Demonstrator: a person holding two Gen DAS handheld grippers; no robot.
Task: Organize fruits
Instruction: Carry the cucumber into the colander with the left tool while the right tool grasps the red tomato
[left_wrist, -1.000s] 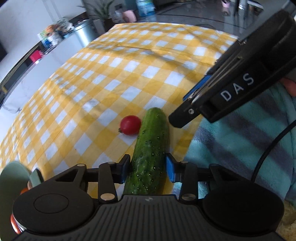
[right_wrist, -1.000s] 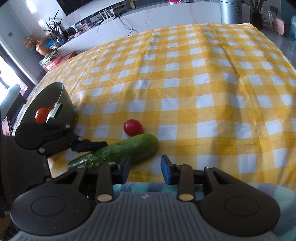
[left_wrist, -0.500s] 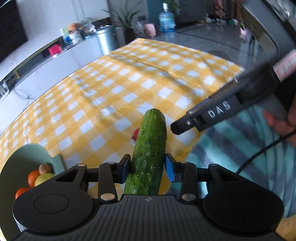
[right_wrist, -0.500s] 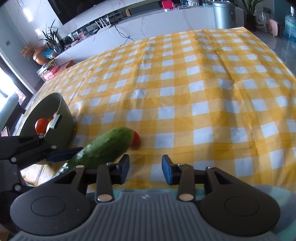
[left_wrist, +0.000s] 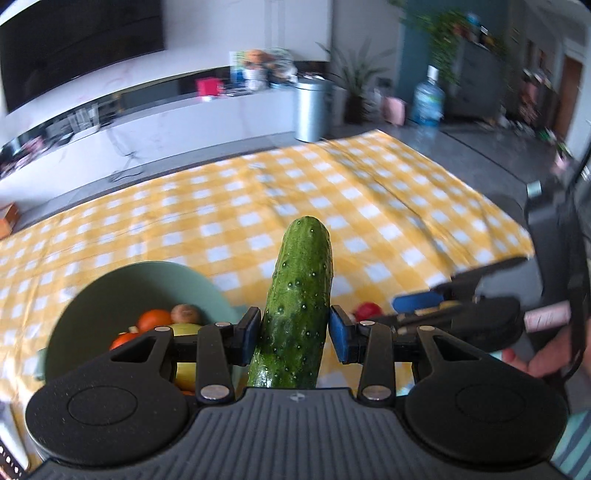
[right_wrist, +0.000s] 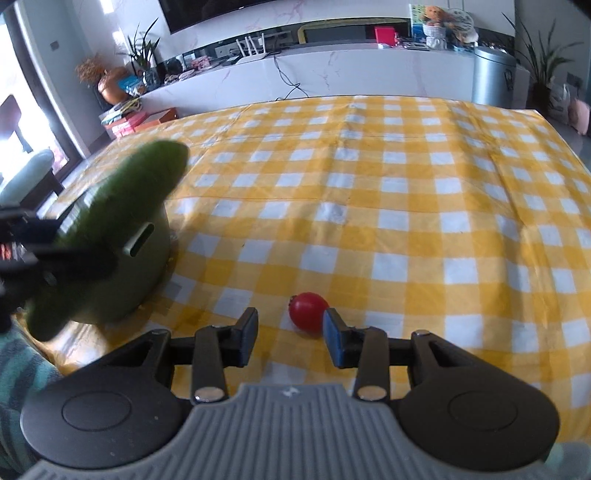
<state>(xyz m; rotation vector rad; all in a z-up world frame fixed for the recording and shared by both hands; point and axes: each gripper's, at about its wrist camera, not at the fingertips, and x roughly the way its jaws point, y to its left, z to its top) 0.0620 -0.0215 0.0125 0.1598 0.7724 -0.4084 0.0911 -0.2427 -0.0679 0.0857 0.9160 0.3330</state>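
The checked tablecloth (right_wrist: 388, 192) covered the table. The green bowl (left_wrist: 122, 284) sat near its left edge, holding fruit partly hidden behind the left gripper (left_wrist: 293, 334). That gripper was clamped on the cucumber (left_wrist: 299, 295), held above the cloth just right of the bowl; in the right wrist view the cucumber was blurred. The right gripper (right_wrist: 290, 332) stood with its jaws apart, holding nothing, and the small tomato (right_wrist: 308, 312) lay on the cloth between its fingertips, close to the right one.

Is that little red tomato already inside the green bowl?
No, the red tomato lies on the checked tablecloth, just ahead of the open right gripper and well apart from the green bowl.
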